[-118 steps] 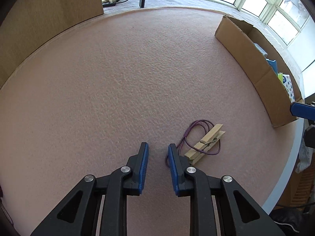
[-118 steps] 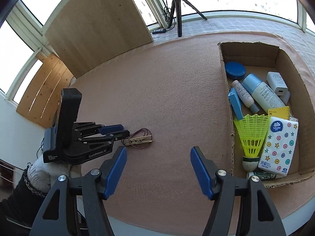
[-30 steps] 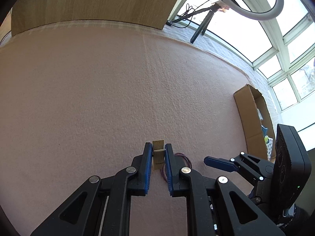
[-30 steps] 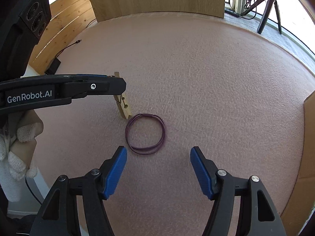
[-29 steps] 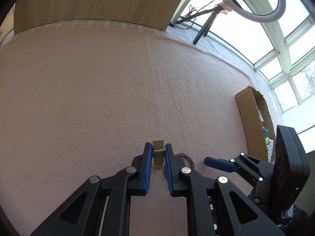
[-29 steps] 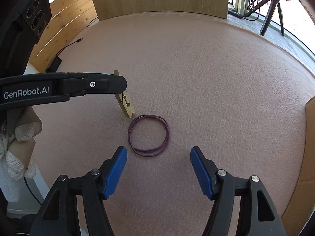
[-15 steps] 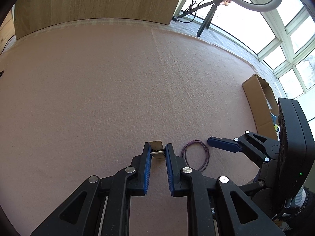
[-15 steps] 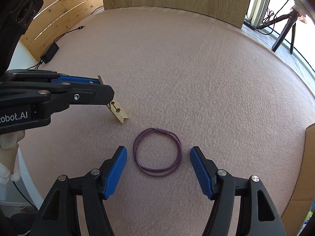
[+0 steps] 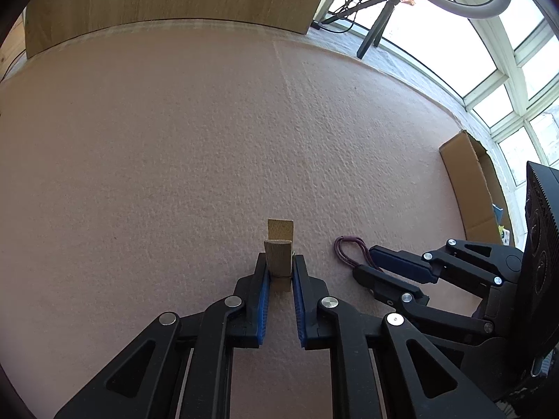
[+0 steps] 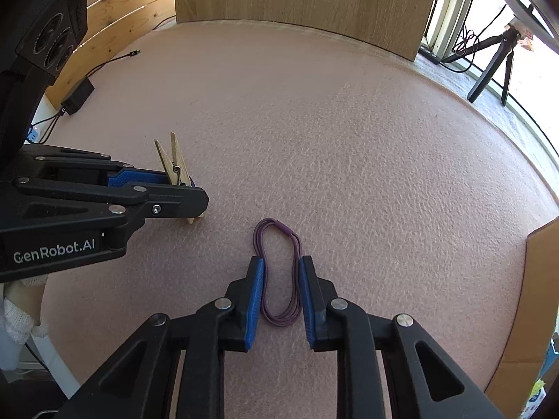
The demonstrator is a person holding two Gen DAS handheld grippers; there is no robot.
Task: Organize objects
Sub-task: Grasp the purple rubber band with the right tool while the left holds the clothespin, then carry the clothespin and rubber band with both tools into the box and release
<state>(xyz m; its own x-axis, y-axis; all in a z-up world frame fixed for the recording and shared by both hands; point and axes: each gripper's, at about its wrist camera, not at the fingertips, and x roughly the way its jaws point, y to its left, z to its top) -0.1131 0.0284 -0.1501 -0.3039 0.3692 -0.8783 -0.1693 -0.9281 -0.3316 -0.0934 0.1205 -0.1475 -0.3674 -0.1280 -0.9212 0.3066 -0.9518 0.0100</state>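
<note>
Left claw (image 9: 279, 279) grips the clothespin (image 9: 278, 256); your right claw (image 10: 279, 291) is closing on the purple hair tie (image 10: 279, 272) beside it. Next: lift both toward the cardboard box (image 9: 468, 188).

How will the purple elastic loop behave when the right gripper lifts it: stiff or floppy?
Probably floppy: the purple elastic loop is already squeezed into a narrow oval as the right gripper closes its jaws on it. Thin strands suggest it is very light and may slip out.
</note>
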